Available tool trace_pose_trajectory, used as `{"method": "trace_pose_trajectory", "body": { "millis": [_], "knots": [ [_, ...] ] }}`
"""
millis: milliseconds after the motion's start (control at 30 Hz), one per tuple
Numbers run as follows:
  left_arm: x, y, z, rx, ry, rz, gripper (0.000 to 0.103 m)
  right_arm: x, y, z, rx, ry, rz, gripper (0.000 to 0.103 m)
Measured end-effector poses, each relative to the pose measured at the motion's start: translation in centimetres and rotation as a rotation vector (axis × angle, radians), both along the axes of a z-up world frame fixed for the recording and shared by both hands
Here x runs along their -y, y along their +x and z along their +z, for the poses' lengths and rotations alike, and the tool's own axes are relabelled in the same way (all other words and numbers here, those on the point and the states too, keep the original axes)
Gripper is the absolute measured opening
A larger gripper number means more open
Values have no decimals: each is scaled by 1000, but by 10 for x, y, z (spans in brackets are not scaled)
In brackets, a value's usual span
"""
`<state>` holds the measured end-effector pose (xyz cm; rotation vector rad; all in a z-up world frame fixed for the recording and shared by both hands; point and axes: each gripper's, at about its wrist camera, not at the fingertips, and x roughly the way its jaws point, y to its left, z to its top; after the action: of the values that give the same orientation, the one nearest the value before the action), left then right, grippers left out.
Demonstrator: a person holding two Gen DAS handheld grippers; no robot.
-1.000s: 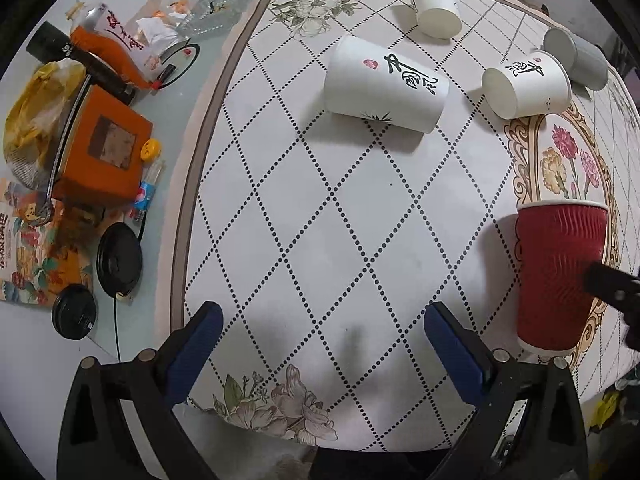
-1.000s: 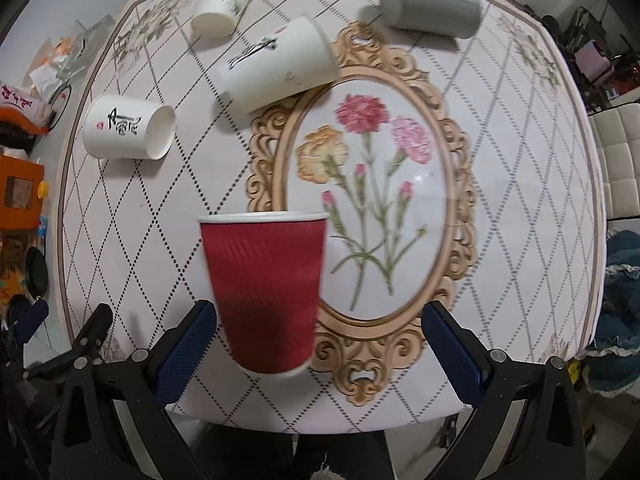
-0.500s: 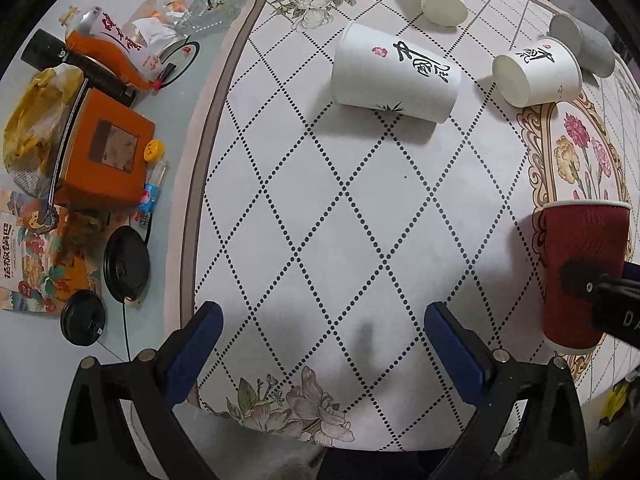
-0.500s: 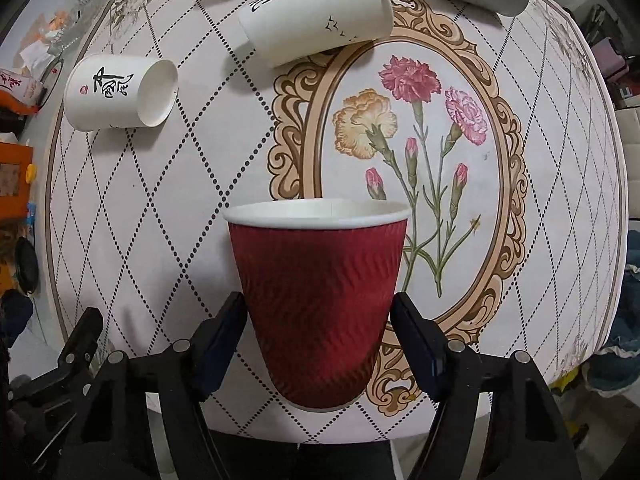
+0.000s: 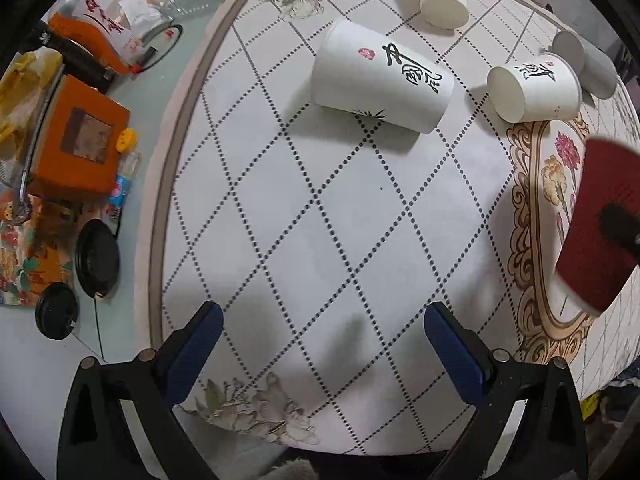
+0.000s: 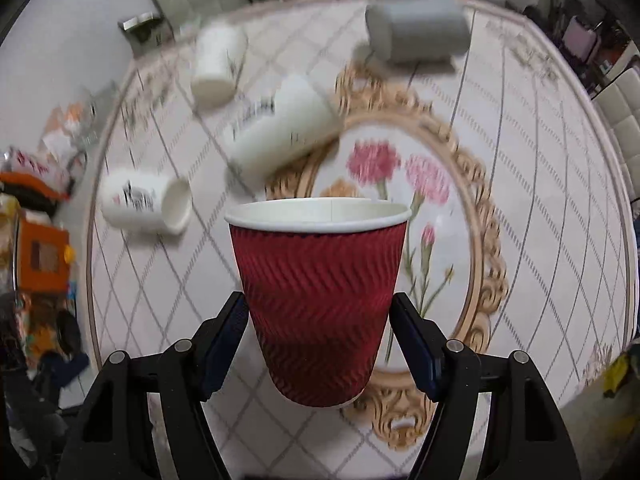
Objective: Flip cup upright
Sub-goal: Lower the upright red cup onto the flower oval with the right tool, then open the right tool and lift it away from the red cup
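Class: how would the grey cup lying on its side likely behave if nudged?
The grey cup would probably roll, since it rests on its round wall. It looks like light paper, so it may skid or dent easily.

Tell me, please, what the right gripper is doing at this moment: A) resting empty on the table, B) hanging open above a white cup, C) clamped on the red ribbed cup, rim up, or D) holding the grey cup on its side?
C: in the right wrist view the right gripper has both blue pads against the red ribbed cup, whose white rim faces up.
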<state>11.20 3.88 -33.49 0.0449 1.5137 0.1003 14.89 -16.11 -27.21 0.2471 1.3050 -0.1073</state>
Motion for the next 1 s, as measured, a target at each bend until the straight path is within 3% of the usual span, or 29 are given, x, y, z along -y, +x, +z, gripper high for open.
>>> {"method": "trace_pose_trajectory", "body": {
  "millis": [233,367,600,800,1000],
  "knots": [
    [9,17,-18,-9,3,12,103,-5,11,-2,237,-112,-44,74],
    [14,20,-25,-7,12,-4,103,-10,9,-16,305,-180,-56,74],
    [18,11,-26,22,23,-49,103,-13,-15,-27,338,-205,-34,75],
    [22,-8,-11,56,25,-71,103,-14,-35,-30,271,-179,-29,76],
    [23,-32,17,111,31,-75,103,-12,-62,-20,235,-181,-35,91]
  ]
}}
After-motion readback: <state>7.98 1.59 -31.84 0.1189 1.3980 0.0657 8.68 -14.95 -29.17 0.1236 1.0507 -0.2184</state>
